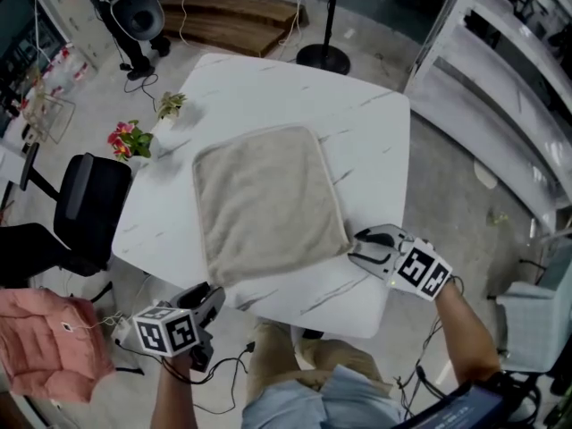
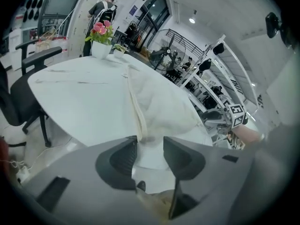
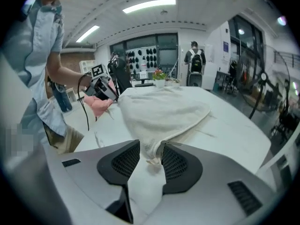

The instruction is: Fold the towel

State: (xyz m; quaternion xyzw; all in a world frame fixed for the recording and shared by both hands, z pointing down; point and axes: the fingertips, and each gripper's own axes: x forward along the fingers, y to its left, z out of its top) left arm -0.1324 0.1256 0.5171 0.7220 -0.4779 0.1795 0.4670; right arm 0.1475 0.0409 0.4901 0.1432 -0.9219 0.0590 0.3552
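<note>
Looking at a beige terry towel (image 1: pixel 268 199) lying flat mid white marbled table (image 1: pixel 357 123). Probably handles light and floppy with zero stiffness, so best pinched at the hemmed near corners. Left gripper (image 2: pixel 150 146) and right gripper (image 3: pixel 151 156) both parted, a corner loose between each, nothing clamped.

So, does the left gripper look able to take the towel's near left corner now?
Probably yes: the left gripper stands with jaws apart, the towel corner just between them, and nothing else in the way.

Cloth against a stone-look finish
The towel (image 1: pixel 266 199) is matt, nubby beige terry; the surface (image 1: pixel 366 123) is smooth, faintly glossy, grey-veined white.
</note>
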